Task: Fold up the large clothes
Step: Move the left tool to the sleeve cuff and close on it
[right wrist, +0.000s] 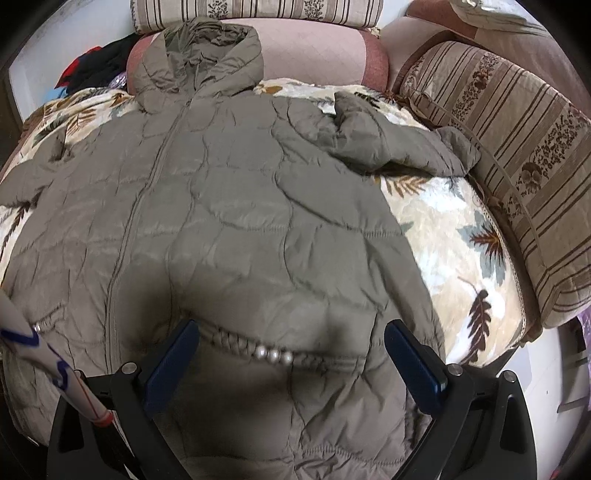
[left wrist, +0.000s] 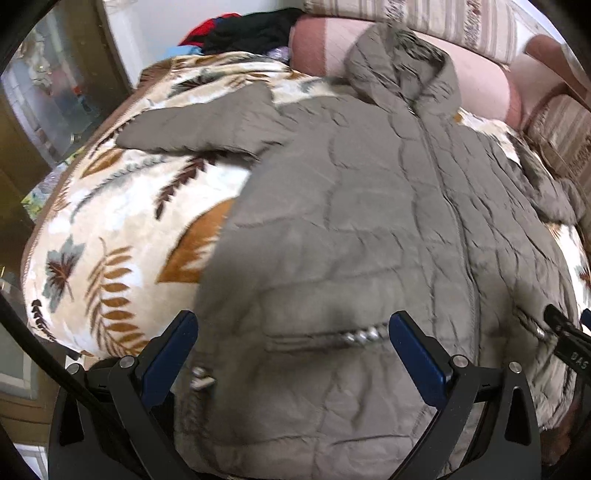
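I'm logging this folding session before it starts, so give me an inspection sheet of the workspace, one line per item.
Surface: leaf-print blanket covering a bed or couch; bare parts lie beside the coat.
Job's things: olive quilted coat lying front up, zipped, spread out, hood at the far end, both sleeves out to the sides.
Clutter: pile of red, black and blue clothes beyond the far corner.
Grippers: left gripper and right gripper, jaws apart over the coat's lower part, holding nothing.
Cables: a black cable by the left gripper.
Surroundings: striped cushions, pink bolster, glass cabinet.
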A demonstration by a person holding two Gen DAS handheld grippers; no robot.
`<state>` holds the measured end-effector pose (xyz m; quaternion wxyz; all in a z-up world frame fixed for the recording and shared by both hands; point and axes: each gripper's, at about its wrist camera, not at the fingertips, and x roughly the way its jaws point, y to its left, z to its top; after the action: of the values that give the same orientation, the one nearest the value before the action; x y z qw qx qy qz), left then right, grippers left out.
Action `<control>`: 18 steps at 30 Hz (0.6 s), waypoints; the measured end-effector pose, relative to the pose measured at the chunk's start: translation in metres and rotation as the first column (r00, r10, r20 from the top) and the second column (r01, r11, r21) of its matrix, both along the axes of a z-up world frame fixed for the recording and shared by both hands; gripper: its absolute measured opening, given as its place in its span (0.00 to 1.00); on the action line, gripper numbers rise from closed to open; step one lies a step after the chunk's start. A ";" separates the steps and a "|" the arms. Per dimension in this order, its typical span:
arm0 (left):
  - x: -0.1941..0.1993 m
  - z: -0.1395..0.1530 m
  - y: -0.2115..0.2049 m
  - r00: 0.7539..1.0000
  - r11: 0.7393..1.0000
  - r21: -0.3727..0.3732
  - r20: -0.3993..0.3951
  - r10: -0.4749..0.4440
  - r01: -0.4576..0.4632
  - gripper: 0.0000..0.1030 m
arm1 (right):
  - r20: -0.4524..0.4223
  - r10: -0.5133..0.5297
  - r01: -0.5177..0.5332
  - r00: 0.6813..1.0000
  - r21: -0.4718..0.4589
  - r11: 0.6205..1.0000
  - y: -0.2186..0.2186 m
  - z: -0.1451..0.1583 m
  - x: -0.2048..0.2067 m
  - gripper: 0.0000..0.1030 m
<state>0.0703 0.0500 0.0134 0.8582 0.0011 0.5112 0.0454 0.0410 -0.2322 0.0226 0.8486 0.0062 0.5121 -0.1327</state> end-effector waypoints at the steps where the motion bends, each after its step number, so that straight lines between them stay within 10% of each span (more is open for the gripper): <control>1: 0.001 0.001 0.004 1.000 1.000 0.000 0.004 0.008 -0.008 1.00 | 0.005 0.003 -0.003 1.000 0.001 1.000 0.000 0.003 0.003 0.99; 18: 0.002 0.017 0.049 0.991 0.994 0.007 0.076 0.107 -0.107 1.00 | 0.109 0.123 -0.125 0.986 0.015 0.992 0.047 0.050 0.035 0.99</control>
<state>0.0725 0.0995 0.0300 0.8732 -0.0234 0.4777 0.0941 0.0764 -0.1849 0.0723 0.8815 -0.0091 0.4664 -0.0735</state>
